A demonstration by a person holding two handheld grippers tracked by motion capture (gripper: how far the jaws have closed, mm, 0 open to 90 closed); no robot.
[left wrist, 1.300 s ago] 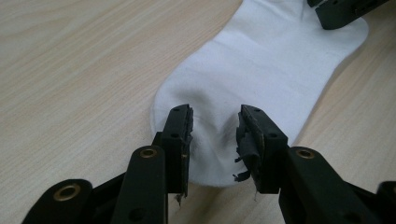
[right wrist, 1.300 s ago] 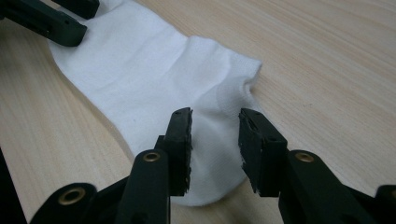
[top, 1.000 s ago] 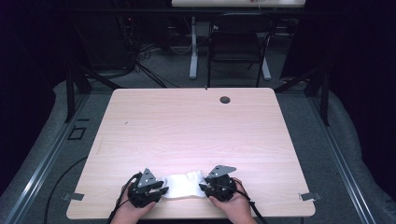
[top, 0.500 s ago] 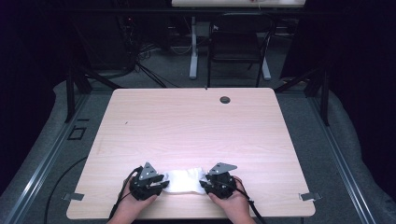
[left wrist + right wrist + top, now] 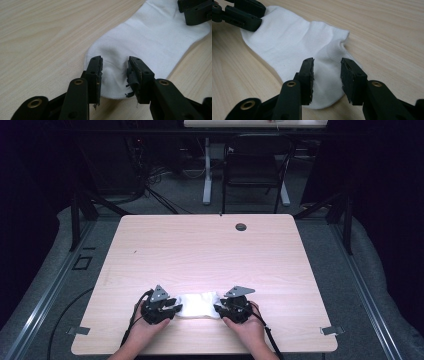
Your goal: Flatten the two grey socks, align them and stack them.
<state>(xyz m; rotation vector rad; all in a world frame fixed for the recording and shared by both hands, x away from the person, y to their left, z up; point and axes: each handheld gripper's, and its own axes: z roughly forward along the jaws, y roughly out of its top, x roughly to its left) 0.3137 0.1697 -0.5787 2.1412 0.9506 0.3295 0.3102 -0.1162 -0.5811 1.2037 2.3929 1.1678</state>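
Observation:
A white sock (image 5: 198,304) lies flat near the table's front edge, stretched left to right between my two grippers. My left gripper (image 5: 175,309) is at its left end. In the left gripper view the left gripper (image 5: 115,72) has its jaws apart over the sock (image 5: 150,42), with cloth showing in the gap; they have just been opening. My right gripper (image 5: 218,309) is at the sock's right end. Its jaws (image 5: 327,75) also stand apart over the sock (image 5: 294,42) and have just been opening. Neither pair of pads presses the cloth.
The wooden table (image 5: 210,250) has a round cable hole (image 5: 241,226) near its far edge and metal clamps (image 5: 331,330) at the front corners. A dark chair (image 5: 255,165) and desk legs stand on the floor behind it.
My left gripper has shifted a little away from the front edge. Both grippers' jaws stand wider than before, and the sock lies loose beneath them.

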